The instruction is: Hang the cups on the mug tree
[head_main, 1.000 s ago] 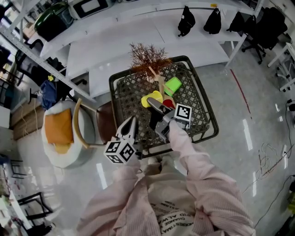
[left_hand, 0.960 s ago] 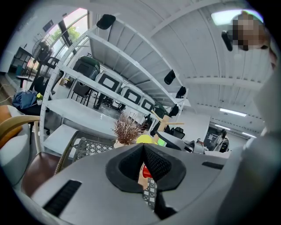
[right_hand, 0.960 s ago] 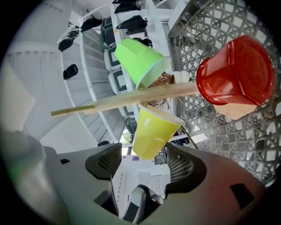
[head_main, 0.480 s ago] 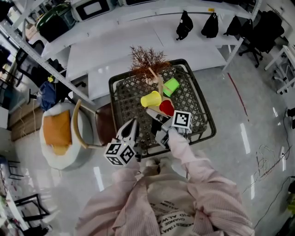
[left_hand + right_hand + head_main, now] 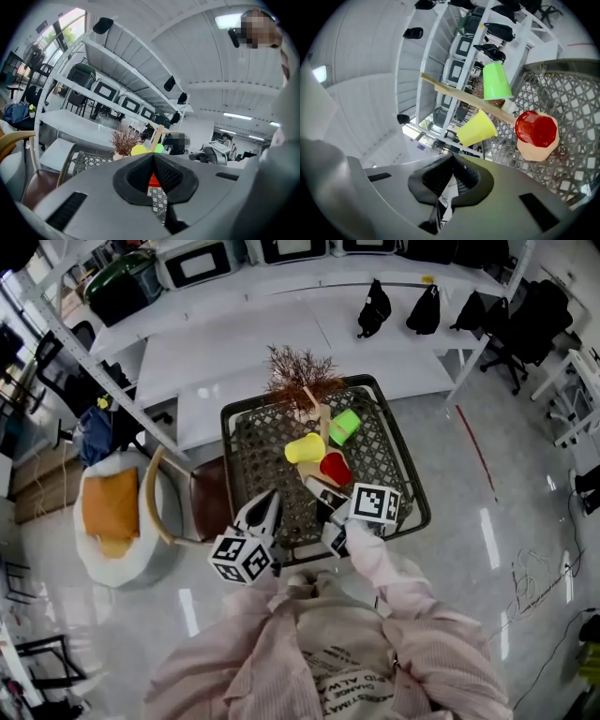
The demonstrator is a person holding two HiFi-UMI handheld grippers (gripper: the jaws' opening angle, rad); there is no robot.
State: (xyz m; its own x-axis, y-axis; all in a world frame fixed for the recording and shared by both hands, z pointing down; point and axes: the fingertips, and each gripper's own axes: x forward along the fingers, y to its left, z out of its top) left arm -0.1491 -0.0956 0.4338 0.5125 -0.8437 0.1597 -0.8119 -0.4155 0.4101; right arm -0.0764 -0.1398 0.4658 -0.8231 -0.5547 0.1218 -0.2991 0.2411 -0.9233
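A wooden mug tree [image 5: 322,420] stands on the black wire-mesh table [image 5: 253,442]. It carries a yellow cup [image 5: 306,447], a green cup [image 5: 346,426] and a red cup [image 5: 335,467]. In the right gripper view the yellow cup [image 5: 477,129], green cup [image 5: 496,81] and red cup [image 5: 536,129] hang off the tilted wooden stem [image 5: 464,97]. My right gripper [image 5: 321,493] sits just short of the red cup; its jaws have just been closing and hold nothing. My left gripper [image 5: 266,506] hovers shut and empty over the table's near left edge, apart from the cups.
A pot of dried brown twigs [image 5: 300,367] stands at the table's far edge. A wooden chair [image 5: 202,488] and a round seat with an orange cushion [image 5: 111,507] are to the left. White benches with black bags [image 5: 373,307] lie beyond.
My right gripper let go near the red cup, drew back toward the table's near edge, rolled and shut. The red cup stays on the tree. My left gripper drifted only a little.
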